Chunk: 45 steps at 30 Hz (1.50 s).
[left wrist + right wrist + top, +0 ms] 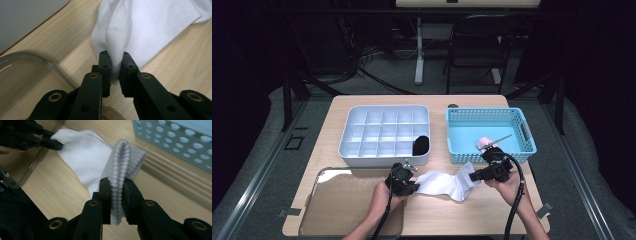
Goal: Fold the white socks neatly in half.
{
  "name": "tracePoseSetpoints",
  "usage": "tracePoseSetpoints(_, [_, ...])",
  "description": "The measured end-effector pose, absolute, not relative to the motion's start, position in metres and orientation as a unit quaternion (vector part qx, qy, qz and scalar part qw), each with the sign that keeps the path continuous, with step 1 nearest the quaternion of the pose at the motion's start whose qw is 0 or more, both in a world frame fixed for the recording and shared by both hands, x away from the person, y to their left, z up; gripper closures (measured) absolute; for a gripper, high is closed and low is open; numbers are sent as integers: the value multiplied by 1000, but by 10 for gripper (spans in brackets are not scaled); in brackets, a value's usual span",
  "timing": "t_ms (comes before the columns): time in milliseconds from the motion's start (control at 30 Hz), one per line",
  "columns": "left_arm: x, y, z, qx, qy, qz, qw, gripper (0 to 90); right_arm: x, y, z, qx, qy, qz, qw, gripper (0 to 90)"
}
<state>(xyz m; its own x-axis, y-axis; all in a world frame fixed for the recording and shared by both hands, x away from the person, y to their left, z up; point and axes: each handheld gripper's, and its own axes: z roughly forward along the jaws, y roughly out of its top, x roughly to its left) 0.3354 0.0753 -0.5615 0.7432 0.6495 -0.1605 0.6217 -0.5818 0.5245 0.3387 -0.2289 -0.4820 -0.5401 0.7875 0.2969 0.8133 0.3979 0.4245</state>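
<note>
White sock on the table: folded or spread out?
Spread out: the white sock stretches between left claw and right claw, each pinching one end.

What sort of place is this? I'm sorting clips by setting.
Probably a lab or recording studio, not a home: a lone wooden table on grey flooring, dark surroundings, cables and a folding chair behind it, and a person working a white sock with hand-held grippers.

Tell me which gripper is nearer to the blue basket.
Right. The right gripper, shut on the white sock's ribbed cuff, sits just in front of the blue basket. The left gripper, pinching the sock's other end, is farther left, below the white divided tray.
</note>
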Motion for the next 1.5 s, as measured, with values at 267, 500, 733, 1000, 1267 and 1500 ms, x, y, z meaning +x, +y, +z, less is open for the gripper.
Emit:
tracePoseSetpoints(267, [333,71,-562,890,353,24,287,810,335,-216,-476,-458,-838,-294,39,785])
tracePoseSetpoints(500, [330,65,-562,889,352,31,292,807,336,-201,-477,-451,-837,-308,34,784])
tracePoseSetpoints(733, [329,63,-563,888,353,31,294,807,338,-186,-481,-443,-843,-303,31,783])
tracePoseSetpoints(1000, [329,63,-564,883,357,20,303,805,341,-177,-487,-438,-845,-304,39,781])
tracePoseSetpoints(1267, [328,59,-564,883,356,19,306,800,342,-162,-494,-436,-846,-305,33,779])
tracePoseSetpoints(1500, [327,58,-564,883,355,19,307,789,344,-147,-504,-437,-851,-291,26,775])
